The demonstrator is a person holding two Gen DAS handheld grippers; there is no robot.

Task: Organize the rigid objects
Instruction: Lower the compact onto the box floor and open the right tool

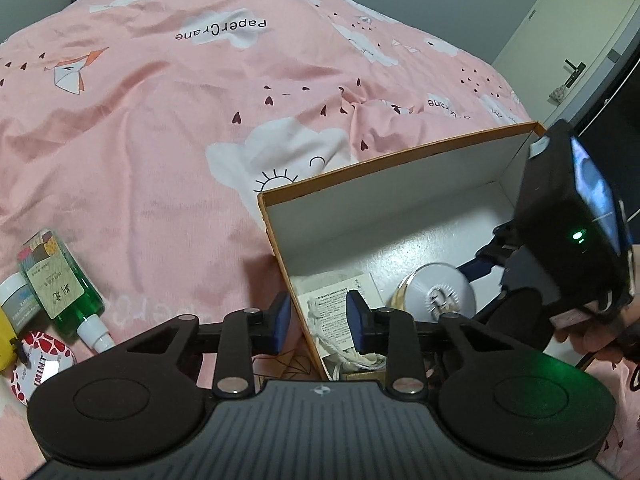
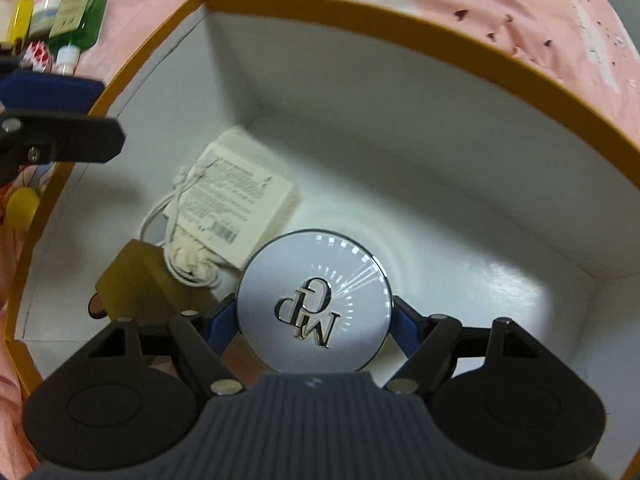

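While right tongs [image 2: 314,316] clamp the silver compact [image 2: 314,308] by its rim over the box [image 2: 400,12], it seems light, stiff, slippery; left tongs [image 1: 318,316] straddle the box wall, narrowed, gripping nothing.

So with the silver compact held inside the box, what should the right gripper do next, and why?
Probably lower a little further, then open. The right gripper grips the round silver compact by its edges above the white floor of the orange-rimmed box, beside the cream packet, with bare floor beneath.
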